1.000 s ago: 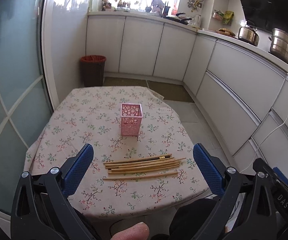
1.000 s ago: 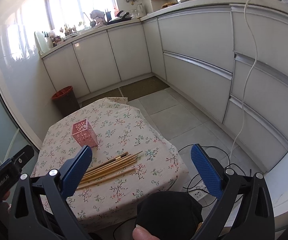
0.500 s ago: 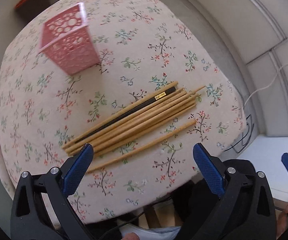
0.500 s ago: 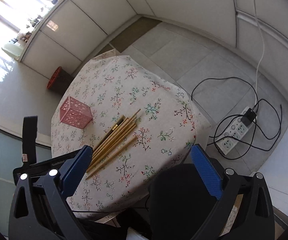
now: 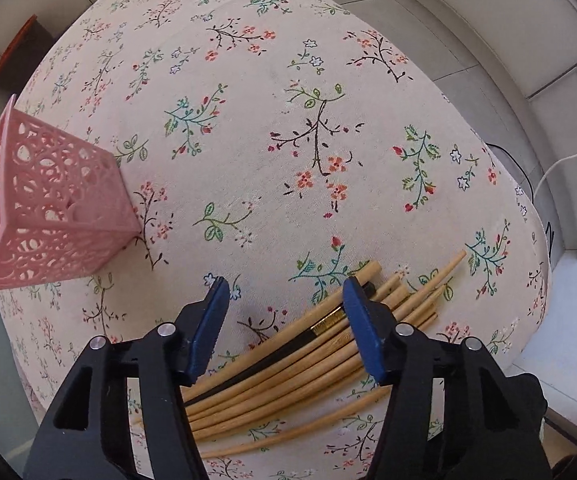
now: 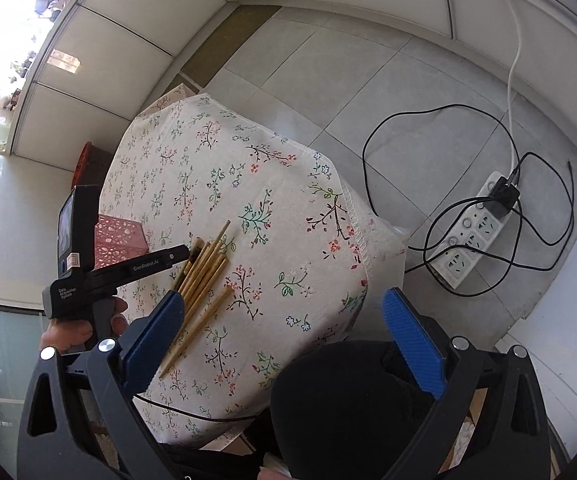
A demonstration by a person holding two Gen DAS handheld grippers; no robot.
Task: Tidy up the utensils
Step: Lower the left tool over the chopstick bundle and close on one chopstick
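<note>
My left tool (image 5: 286, 300) points straight down over the chopsticks (image 5: 288, 364); its jaws are closing, astride the bundle, pads not yet pressing on it. The chopsticks lie flat on the floral tabletop (image 5: 288, 140), near its edge. The pink holder (image 5: 48, 208) stands upright, well apart to the left. My right tool (image 6: 284, 320) hangs wide, holding nothing.

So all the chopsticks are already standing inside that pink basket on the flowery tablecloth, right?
Not quite. The chopsticks lie flat in a bundle on the flowery tablecloth, apart from the pink basket, which shows none inside it. The left wrist view shows this, with the left gripper closing above the bundle.
</note>
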